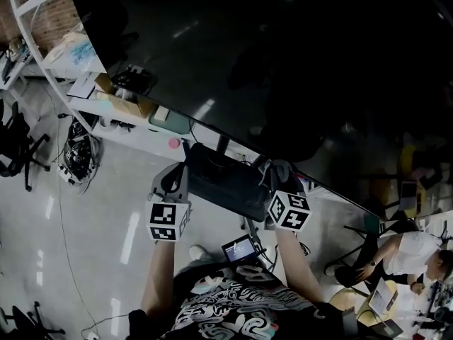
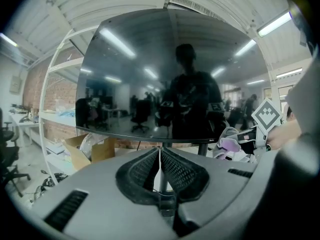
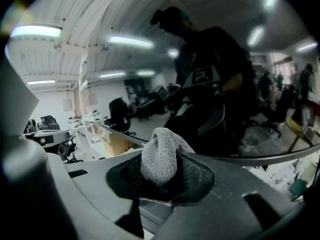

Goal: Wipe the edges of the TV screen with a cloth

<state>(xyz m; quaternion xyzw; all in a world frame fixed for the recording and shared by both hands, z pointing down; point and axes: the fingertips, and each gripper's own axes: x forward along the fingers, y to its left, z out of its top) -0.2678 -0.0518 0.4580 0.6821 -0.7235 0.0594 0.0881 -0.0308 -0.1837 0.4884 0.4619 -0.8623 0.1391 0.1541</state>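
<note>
The big black TV screen (image 1: 283, 62) fills the top of the head view, and its lower edge (image 1: 233, 142) runs diagonally just above both grippers. My right gripper (image 1: 277, 170) is shut on a grey cloth (image 3: 160, 156), which bulges out of the jaws right at the screen's bottom edge (image 3: 250, 159). My left gripper (image 1: 175, 177) hangs a little below that edge, further left. Its jaws are closed together with nothing between them (image 2: 160, 151). In the left gripper view the screen (image 2: 170, 74) stands ahead, and the cloth (image 2: 227, 145) shows at the right.
A white shelf rack (image 1: 42, 62) holding a cardboard box (image 1: 124, 103) stands left of the TV. On the floor are cables (image 1: 76, 156) and an office chair (image 1: 18, 144). A dark stand part (image 1: 225, 183) sits between the grippers. A seated person (image 1: 410, 255) is at the lower right.
</note>
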